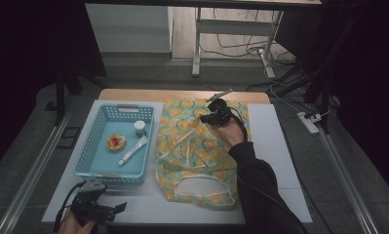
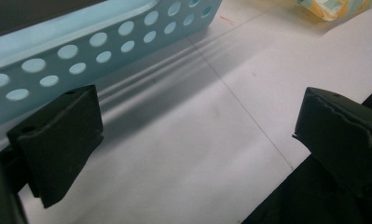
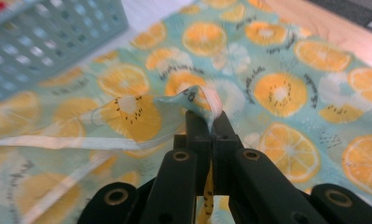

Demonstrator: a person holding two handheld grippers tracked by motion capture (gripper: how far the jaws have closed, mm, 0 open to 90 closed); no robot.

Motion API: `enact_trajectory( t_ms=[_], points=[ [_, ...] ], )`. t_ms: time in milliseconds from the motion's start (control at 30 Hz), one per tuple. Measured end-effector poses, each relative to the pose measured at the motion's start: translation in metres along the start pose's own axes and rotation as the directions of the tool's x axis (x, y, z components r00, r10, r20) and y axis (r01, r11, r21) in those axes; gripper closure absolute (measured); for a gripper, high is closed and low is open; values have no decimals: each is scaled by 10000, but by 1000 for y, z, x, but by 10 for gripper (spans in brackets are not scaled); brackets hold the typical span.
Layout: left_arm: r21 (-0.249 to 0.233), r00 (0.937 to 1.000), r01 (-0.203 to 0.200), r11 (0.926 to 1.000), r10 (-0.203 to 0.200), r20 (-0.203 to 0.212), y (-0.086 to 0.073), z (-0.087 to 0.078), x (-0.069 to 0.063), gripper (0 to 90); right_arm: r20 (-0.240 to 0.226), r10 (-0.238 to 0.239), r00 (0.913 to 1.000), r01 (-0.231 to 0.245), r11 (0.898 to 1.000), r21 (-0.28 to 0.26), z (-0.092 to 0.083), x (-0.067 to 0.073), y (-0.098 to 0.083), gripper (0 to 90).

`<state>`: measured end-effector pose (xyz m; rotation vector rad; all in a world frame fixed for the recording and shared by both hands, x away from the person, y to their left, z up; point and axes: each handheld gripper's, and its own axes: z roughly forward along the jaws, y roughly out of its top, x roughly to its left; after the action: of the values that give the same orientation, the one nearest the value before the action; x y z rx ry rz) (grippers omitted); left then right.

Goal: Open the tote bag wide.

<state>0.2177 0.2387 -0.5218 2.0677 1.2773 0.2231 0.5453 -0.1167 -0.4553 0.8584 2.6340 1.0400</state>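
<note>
Your left gripper sits low at the near left corner of the white table, just in front of the light blue perforated basket; your hand comes in from the bottom edge, wrapped around its body, and the jaws point toward the right along the table's near edge. In the left gripper view those jaws stand wide apart with bare white tabletop between them and the basket's wall at upper left. Inside the basket lie a small white-lidded jar, a round yellow tin with a red label and a white tube. Right of the basket, the orange-slice print fabric bag lies spread flat, its handle loop toward you. Your right arm reaches forward in a dark sleeve across the bag's right side, and your right gripper points left over its far part. In the right gripper view its jaws are pressed together on a pinched-up fold of the bag's cloth.
</note>
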Motion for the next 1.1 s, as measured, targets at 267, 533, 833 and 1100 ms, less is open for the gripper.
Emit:
enact_trajectory(
  t_ms=[267, 533, 833, 1100],
  points=[
    [-1, 10000, -39, 10000, 39, -21, 0, 0, 0, 12, 189, 245, 9995, -258, 9971, 713, 32, -9, -23, 880],
    [-6, 10000, -70, 10000, 69, -35, 0, 0, -1, 12, 501, 110, 9987, -165, 9936, 1114, 45, -11, -39, 764],
    [39, 10000, -70, 10000, 71, -54, 0, 0, -1, 12, 172, 566, 9982, -564, 9984, -105, 5, -7, -35, 506],
    [92, 9999, -65, 9999, 66, -88, 0, 1, -1, 13, 136, 140, 9998, -132, 9983, -569, -25, 9, -33, 349]
  ],
)
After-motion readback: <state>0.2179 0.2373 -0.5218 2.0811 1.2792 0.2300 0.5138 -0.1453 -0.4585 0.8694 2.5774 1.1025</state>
